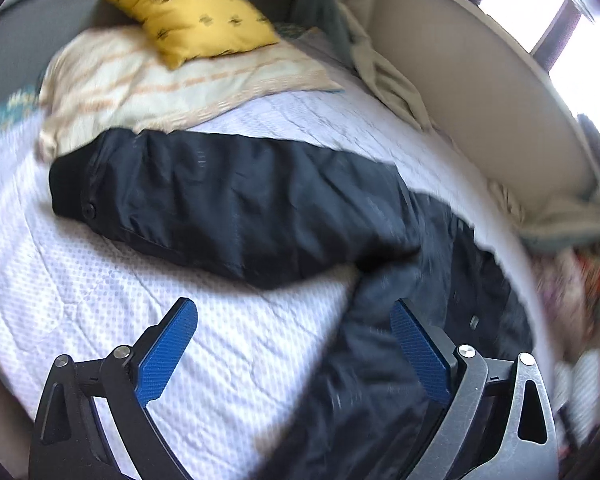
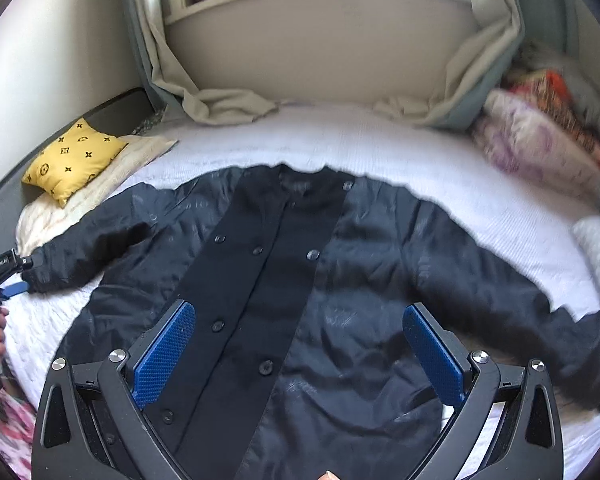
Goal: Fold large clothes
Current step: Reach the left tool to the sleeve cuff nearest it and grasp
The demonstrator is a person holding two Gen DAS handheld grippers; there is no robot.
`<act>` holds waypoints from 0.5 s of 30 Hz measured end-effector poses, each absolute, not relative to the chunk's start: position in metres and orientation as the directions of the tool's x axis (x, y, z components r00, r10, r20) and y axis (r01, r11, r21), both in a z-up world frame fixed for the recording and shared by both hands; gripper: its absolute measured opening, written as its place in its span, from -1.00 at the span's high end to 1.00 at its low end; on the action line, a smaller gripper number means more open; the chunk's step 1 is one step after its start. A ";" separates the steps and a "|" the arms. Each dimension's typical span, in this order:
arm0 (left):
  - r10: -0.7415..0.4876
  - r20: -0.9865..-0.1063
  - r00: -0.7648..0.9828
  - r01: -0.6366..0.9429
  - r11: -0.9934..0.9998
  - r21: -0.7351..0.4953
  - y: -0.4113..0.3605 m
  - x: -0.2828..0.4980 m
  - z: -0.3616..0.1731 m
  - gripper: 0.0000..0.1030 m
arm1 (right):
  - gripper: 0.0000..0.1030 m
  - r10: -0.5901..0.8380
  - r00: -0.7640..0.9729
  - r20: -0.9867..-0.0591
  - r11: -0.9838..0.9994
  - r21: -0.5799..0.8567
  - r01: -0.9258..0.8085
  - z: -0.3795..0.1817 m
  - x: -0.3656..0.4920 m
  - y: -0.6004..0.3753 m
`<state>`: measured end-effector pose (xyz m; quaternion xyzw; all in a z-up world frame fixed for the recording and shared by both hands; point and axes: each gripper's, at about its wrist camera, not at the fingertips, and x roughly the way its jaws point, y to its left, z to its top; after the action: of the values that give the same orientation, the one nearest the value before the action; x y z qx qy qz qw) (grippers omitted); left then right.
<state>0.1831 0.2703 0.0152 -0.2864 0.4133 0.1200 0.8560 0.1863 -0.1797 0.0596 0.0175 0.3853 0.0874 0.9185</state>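
A large black button-front jacket (image 2: 300,280) lies spread flat on the white bed cover (image 2: 420,160), collar toward the window, sleeves out to both sides. My right gripper (image 2: 296,320) is open and empty, hovering above the jacket's lower front. My left gripper (image 1: 294,312) is open and empty, above the bed just below the jacket's left sleeve (image 1: 228,204), whose buttoned cuff lies at the left. The left gripper also shows at the far left of the right wrist view (image 2: 12,284), right by that cuff.
A yellow patterned cushion (image 2: 74,158) sits on a cream striped pillow (image 1: 148,84) at the head of the bed. Curtains (image 2: 220,100) hang onto the bed under the window sill. Folded bedding and clothes (image 2: 540,136) are piled at the right.
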 end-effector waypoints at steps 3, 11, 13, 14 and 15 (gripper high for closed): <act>-0.042 -0.757 0.652 -0.517 0.705 -0.485 0.306 0.180 0.007 -0.86 | -1.00 0.175 0.681 -0.711 0.984 0.105 -0.143 0.053 0.192 -0.184; -0.151 -0.744 0.651 -0.666 0.356 -0.656 0.375 0.173 -0.057 -0.44 | -1.00 0.178 0.660 -0.730 0.984 0.147 -0.102 0.043 0.202 -0.199; -0.157 -0.736 0.658 -0.682 0.291 -0.671 0.385 0.176 -0.068 -0.44 | -1.00 0.178 0.652 -0.737 0.983 0.155 -0.094 0.040 0.204 -0.201; -0.156 -0.729 0.666 -0.684 0.263 -0.681 0.389 0.178 -0.072 -0.44 | -1.00 0.180 0.648 -0.740 0.983 0.158 -0.092 0.039 0.205 -0.201; -0.152 -0.724 0.673 -0.684 0.243 -0.688 0.392 0.179 -0.075 -0.44 | -1.00 0.180 0.645 -0.742 0.983 0.160 -0.090 0.038 0.205 -0.202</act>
<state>0.1788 0.3916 -0.0751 -0.5852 0.3571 0.1893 0.7030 0.2054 -0.2016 0.0376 0.0543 0.4144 0.0745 0.9054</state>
